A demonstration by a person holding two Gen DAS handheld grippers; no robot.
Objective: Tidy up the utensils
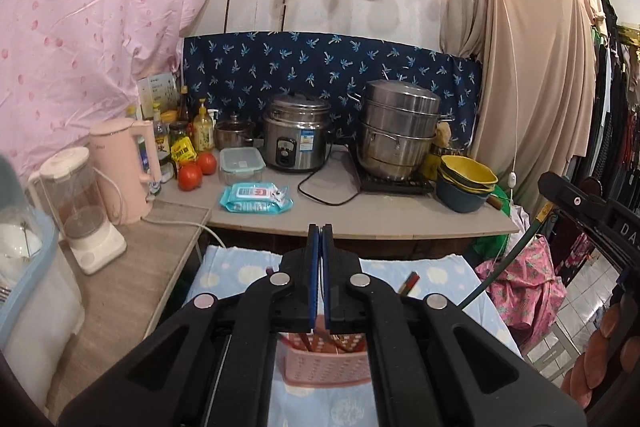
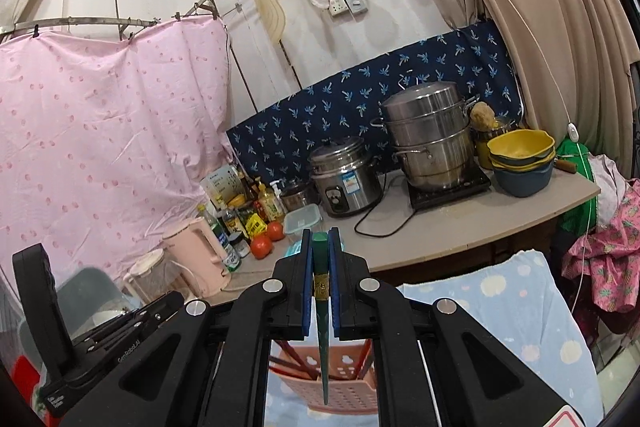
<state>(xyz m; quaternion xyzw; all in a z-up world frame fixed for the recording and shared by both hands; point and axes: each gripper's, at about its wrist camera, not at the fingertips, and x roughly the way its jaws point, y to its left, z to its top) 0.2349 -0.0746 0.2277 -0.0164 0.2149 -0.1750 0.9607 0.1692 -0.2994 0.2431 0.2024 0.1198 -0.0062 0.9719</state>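
Note:
A pink perforated utensil basket (image 1: 328,363) stands on a blue spotted cloth (image 1: 444,271) below both grippers and holds several red-brown chopsticks; it also shows in the right wrist view (image 2: 344,383). My right gripper (image 2: 320,243) is shut on a green chopstick (image 2: 321,307) with a gold band, its tip hanging over the basket. That chopstick shows in the left wrist view (image 1: 496,267) as a slanted green rod. My left gripper (image 1: 320,231) is shut, with a thin dark stick barely visible below its pads. A red-tipped chopstick (image 1: 409,283) lies on the cloth.
A counter (image 1: 400,219) behind the cloth carries a rice cooker (image 1: 298,139), a steamer pot (image 1: 396,131), stacked bowls (image 1: 466,183), a wipes pack (image 1: 256,199), tomatoes (image 1: 196,171), bottles and a pink kettle (image 1: 124,167). A blender (image 1: 84,211) stands left. Hanging clothes (image 1: 600,107) line the right.

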